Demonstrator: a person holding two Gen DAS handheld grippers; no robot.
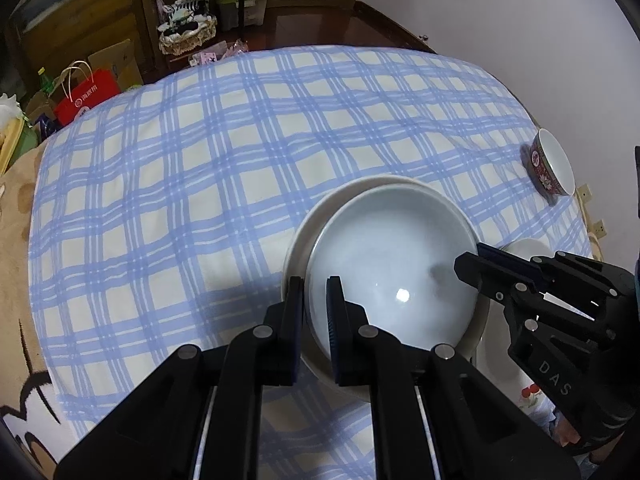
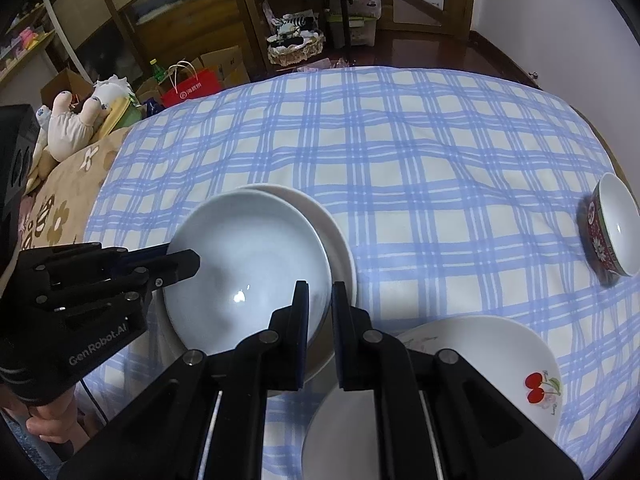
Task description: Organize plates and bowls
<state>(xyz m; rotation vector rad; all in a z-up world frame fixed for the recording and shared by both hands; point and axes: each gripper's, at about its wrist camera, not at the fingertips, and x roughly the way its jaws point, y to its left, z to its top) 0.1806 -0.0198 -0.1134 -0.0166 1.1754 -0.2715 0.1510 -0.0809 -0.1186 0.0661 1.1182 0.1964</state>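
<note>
A pale blue-grey plate [image 1: 384, 256] [image 2: 248, 264] sits over a larger cream plate [image 1: 304, 232] [image 2: 340, 240] on the blue checked cloth. My left gripper [image 1: 314, 312] is shut on the blue-grey plate's left rim; it also shows in the right wrist view [image 2: 180, 264]. My right gripper [image 2: 320, 320] is shut on the same plate's right rim; it also shows in the left wrist view [image 1: 472, 264]. A white plate with cherries [image 2: 500, 360] lies under my right gripper. A small red patterned bowl [image 1: 550, 168] [image 2: 612, 228] stands far right.
The checked cloth [image 1: 240, 160] [image 2: 400, 160] covers a bed, with a beige floral blanket [image 2: 52, 208] at its left. A plush toy [image 2: 76, 124], a red bag [image 2: 192, 88] and boxes lie beyond the bed. A white wall is at the right.
</note>
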